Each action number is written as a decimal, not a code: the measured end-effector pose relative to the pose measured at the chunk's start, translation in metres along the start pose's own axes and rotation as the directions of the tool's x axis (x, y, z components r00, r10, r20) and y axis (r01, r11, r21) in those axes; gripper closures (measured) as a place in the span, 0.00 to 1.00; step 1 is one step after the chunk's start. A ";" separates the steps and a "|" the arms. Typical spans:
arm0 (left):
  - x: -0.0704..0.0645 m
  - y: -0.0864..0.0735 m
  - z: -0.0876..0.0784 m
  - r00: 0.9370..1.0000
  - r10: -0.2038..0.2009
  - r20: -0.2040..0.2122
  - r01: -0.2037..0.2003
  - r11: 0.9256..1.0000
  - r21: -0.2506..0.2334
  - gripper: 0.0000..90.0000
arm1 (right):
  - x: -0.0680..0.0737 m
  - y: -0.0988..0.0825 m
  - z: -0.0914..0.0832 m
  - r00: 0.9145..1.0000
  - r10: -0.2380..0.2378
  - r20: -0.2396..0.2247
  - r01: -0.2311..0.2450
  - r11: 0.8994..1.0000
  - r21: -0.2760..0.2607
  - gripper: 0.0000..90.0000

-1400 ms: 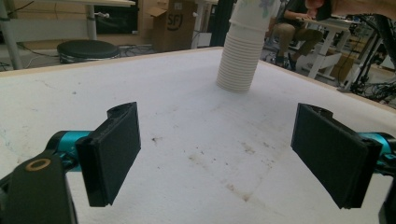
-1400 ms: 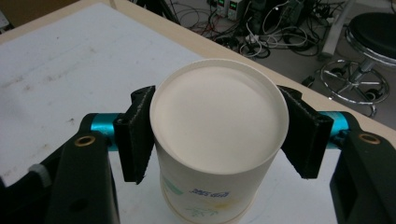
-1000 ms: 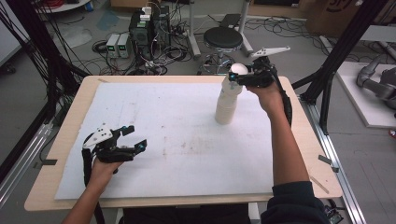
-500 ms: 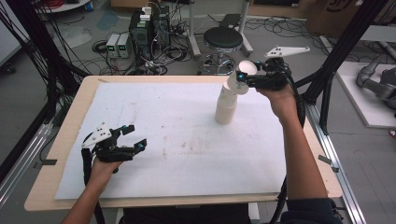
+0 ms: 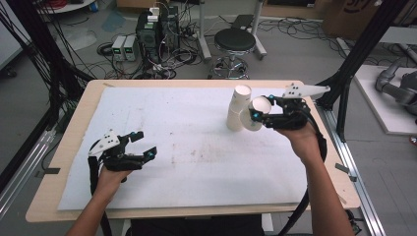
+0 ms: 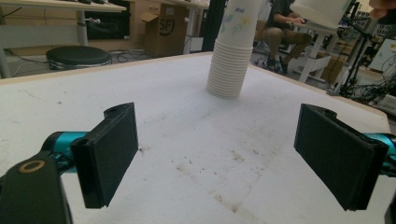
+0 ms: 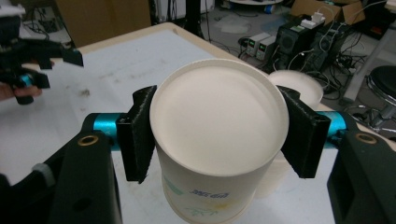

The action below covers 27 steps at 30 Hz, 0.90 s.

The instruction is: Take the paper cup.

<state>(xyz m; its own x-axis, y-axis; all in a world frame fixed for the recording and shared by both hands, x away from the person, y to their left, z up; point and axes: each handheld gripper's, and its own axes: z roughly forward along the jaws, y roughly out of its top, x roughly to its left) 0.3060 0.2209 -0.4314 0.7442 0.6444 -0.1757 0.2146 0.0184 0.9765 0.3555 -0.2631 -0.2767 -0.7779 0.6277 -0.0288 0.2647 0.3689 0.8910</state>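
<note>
Right gripper (image 5: 256,116) clamped on single paper cup (image 7: 218,140), held just beside cup stack (image 5: 238,109), far right on desk (image 5: 59,142). Left gripper (image 5: 141,145) wide open, empty, near left. Placing not yet done.

Setting: lab or workshop
Evidence: electronics boxes (image 5: 156,29) amid tangled floor cables (image 5: 182,54); black metal frame (image 5: 366,44); stool (image 5: 237,42); cardboard cartons (image 6: 163,28)
</note>
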 end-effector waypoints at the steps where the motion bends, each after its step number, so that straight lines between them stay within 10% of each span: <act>1: -0.001 0.000 0.000 1.000 0.000 0.006 0.000 1.000 -0.002 0.15 | 0.000 0.000 0.000 1.000 0.000 0.000 0.000 1.000 0.000 0.40; 16: -0.006 -0.004 0.007 0.995 0.098 0.027 -0.098 0.995 0.008 0.16 | 0.038 -0.047 0.034 0.993 -0.026 -0.116 0.023 1.000 -0.021 0.40; 27: -0.006 -0.002 0.010 0.997 0.069 0.038 -0.070 0.998 0.000 0.16 | 0.050 -0.047 0.047 0.985 -0.036 -0.166 0.029 0.999 -0.045 0.40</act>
<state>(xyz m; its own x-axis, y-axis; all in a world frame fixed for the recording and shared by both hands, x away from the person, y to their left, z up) 0.3076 0.2092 -0.4336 0.7808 0.6147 -0.1121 0.1624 -0.0265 0.9864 0.3312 -0.2173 -0.3409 -0.8708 0.4914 0.0146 0.2161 0.3559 0.9092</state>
